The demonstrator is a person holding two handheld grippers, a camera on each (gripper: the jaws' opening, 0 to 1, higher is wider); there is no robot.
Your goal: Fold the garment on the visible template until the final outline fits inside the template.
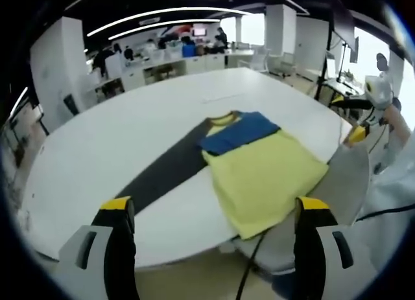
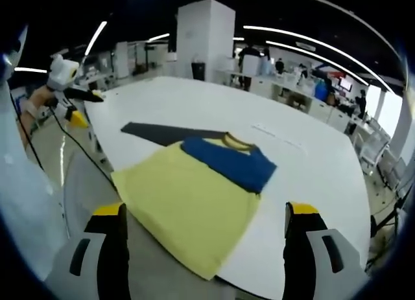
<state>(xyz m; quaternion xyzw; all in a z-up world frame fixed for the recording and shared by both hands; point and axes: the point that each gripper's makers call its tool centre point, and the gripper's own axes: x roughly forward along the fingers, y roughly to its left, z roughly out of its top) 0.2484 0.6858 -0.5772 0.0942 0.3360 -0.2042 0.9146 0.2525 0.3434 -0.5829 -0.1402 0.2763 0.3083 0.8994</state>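
The yellow-and-blue garment (image 2: 194, 196) lies half off the dark template (image 2: 162, 133), overhanging the table (image 2: 311, 183) edge ahead of both empty, wide-open grippers (image 1: 214, 212) (image 2: 204, 216); the right looks nearer.

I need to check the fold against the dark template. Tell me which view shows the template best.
The left gripper view: the dark template runs as a long strip across the white table, out from under the yellow and blue garment. In the right gripper view only a thin sliver shows beyond the garment.
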